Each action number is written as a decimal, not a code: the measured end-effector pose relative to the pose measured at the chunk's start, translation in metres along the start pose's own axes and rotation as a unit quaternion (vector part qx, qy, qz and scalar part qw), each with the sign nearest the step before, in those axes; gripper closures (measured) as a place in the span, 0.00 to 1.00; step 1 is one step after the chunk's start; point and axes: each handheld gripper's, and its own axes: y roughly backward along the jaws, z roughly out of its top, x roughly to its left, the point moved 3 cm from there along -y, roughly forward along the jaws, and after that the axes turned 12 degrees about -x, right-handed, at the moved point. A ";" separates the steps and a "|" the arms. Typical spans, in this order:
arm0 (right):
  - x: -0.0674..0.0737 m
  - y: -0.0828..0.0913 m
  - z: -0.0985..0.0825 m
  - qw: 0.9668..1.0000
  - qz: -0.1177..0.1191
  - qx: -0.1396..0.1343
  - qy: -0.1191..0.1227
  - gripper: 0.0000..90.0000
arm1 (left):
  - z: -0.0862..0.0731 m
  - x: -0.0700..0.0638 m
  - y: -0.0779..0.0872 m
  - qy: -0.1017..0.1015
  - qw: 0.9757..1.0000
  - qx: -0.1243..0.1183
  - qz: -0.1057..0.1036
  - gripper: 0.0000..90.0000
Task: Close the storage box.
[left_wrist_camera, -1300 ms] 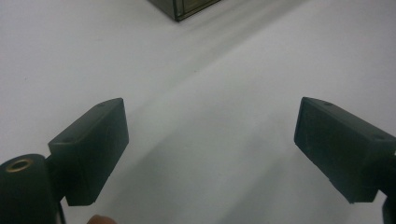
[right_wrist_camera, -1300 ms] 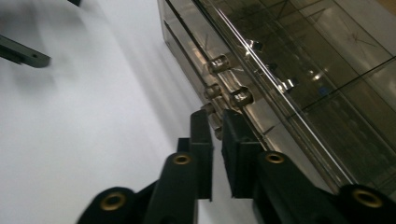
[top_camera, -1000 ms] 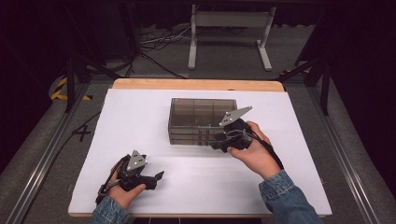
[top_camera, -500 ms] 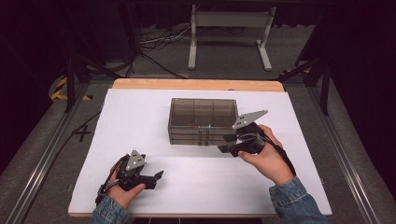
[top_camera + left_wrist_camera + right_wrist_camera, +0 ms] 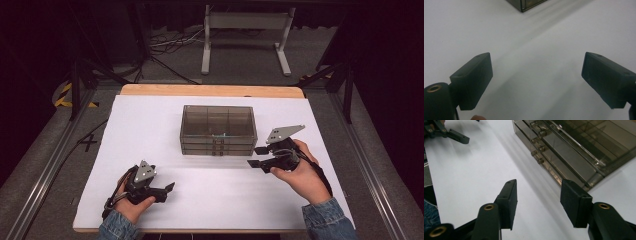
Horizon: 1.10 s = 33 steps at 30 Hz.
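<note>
A smoky clear plastic box (image 5: 218, 131) with compartments and shallow drawers stands in the middle of the white table top (image 5: 150, 125). My right gripper (image 5: 256, 156) is just off the box's front right corner and points left along its front. Its jaws have just been opening, and nothing is between them. In the right gripper view the right gripper (image 5: 539, 200) is open over bare white surface, with the box (image 5: 579, 147) beside it. My left gripper (image 5: 167, 189) rests low near the front left, open. In the left gripper view the left gripper (image 5: 536, 80) has nothing between its jaws.
A small teal item (image 5: 220, 134) lies in a front compartment of the box. A wooden strip (image 5: 210, 90) edges the table's far side. Metal rails (image 5: 45, 175) run along both sides, and a grey stand (image 5: 245, 37) sits on the floor beyond.
My right gripper has drawn back from the box's front right part toward the right and slightly nearer me, and its jaws have spread wider. The left gripper has stayed put.
</note>
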 end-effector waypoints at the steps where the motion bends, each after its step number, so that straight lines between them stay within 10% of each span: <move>1: -0.002 0.003 -0.004 1.000 -0.007 -0.001 -0.003 0.54 | 0.000 0.000 0.000 0.000 1.000 0.000 0.000 0.12; 33: -0.031 0.000 -0.094 0.997 -0.077 -0.010 -0.024 0.47 | 0.000 0.003 0.000 0.002 1.000 0.002 0.005 0.12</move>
